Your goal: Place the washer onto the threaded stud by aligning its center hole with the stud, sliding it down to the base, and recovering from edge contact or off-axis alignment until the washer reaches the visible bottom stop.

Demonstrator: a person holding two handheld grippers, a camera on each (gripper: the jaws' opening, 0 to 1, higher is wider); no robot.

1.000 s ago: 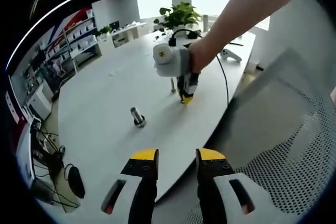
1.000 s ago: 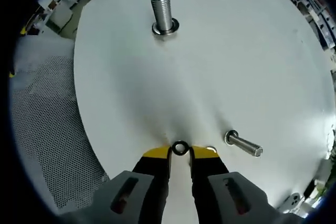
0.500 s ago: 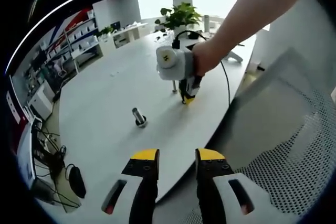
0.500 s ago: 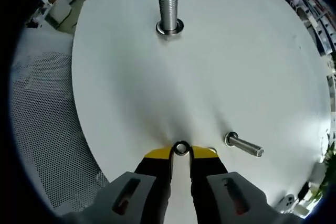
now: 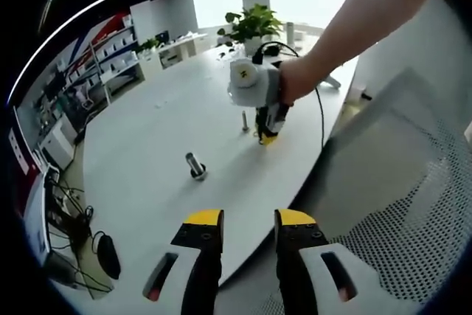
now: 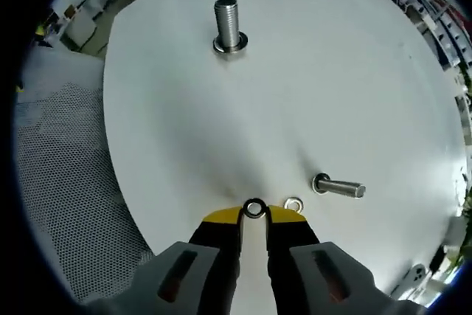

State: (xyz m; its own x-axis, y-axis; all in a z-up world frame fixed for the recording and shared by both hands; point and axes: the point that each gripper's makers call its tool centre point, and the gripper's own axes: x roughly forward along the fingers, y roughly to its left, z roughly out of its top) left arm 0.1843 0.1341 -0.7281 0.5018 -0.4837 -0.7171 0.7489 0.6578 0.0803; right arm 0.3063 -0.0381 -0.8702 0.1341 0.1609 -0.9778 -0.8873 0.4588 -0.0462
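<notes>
A small steel washer [image 6: 248,208] is pinched between the yellow tips of my right gripper [image 6: 254,216], just above the white table [image 6: 332,71]. The thick threaded stud [image 6: 228,23] stands upright on its wide base far ahead of it. In the left gripper view the same stud [image 5: 195,165] stands mid-table, and a hand holds the right gripper [image 5: 265,136] beyond it, tip pointing down close to the tabletop. My left gripper [image 5: 248,218] hangs open off the table's near edge with nothing between its fingers.
A thinner bolt [image 6: 338,186] stands right of the right gripper, and a second washer [image 6: 293,203] lies on the table beside the right jaw. A mesh chair [image 6: 66,182] borders the table edge. Cables, a potted plant [image 5: 253,21] and shelves sit farther off.
The right gripper has risen a little with the washer, uncovering a second washer lying on the table beside it. The left gripper has stayed still.
</notes>
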